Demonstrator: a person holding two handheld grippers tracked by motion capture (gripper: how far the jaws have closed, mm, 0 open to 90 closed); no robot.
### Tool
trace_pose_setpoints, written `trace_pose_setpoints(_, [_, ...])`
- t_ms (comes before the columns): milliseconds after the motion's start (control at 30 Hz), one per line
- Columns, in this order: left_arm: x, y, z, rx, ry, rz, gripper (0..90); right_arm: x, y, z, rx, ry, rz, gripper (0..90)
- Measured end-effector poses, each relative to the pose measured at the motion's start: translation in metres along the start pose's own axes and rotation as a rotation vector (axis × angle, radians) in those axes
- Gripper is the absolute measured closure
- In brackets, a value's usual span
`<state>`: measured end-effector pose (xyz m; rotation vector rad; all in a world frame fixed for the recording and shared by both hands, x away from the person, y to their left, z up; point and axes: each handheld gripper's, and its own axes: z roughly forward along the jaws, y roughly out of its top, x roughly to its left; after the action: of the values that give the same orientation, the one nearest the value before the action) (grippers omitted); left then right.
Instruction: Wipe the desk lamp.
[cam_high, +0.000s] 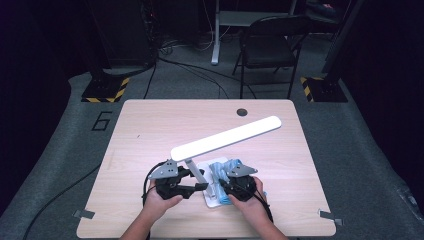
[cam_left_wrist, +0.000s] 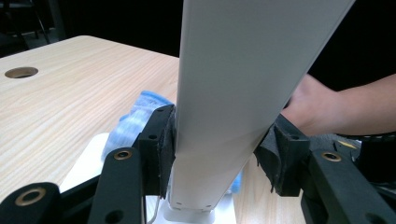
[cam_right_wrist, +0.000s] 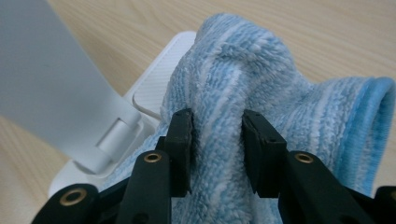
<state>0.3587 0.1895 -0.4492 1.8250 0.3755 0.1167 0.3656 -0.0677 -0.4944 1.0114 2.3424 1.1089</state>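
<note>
1 lamp (cam_high: 226, 138), light bar apparently slanting from near-left up to far-right.

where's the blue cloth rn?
The blue cloth is bunched on the white lamp base near the table's front edge in the high view, pinched by the right gripper, right of the lamp's upright arm.
</note>
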Motion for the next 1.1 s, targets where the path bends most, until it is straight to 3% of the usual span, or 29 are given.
trace_pose_setpoints(100, [0.002, -0.001, -0.002, -0.01, 0.005, -0.008, 49.9, -0.001, -0.001, 0.008, 0.016, 0.006, 0.002, 64.5])
trace_pose_setpoints(500, [0.005, -0.004, -0.011, -0.014, 0.024, -0.034, 50.1, 0.01, -0.01, 0.004, 0.012, -0.006, 0.035, 66.3])
trace_pose_setpoints(867, [0.004, -0.002, -0.013, -0.003, 0.033, -0.049, 49.4, 0.008, -0.014, 0.004, -0.005, 0.008, 0.068, 65.6])
trace_pose_setpoints(1000, [0.004, 0.001, -0.016, -0.013, 0.027, -0.05, 48.4, 0.007, -0.012, 0.004, -0.003, 0.004, 0.066, 63.2])
trace_pose_setpoints(1100, [0.004, 0.003, -0.02, -0.013, 0.031, -0.064, 45.4, 0.008, -0.012, 0.004, -0.01, 0.004, 0.095, 59.1])
